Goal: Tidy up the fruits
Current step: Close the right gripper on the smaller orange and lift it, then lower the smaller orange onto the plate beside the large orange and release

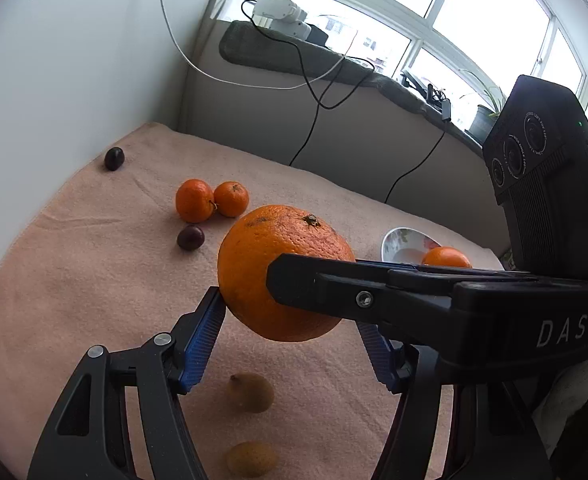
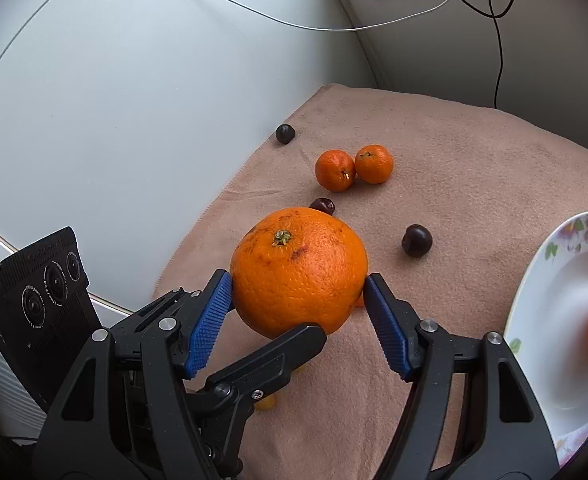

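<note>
We're in a home here — a lived-in room, by the look of it. A soft pinkish blanket (image 1: 94, 272) is spread over the work surface, wrinkled like bedding. Behind it runs a wide window (image 1: 433, 20) with white frames and daylight pouring in; buildings show blurred beyond the glass. On the deep sill, a grey-green mat (image 1: 294, 54), a white power strip (image 1: 282, 10) with black and white cables (image 1: 313, 92) trailing down the wall, and a potted plant (image 1: 481, 118) — all household clutter. A flower-patterned china bowl (image 2: 549, 252) sits on the blanket.
</note>
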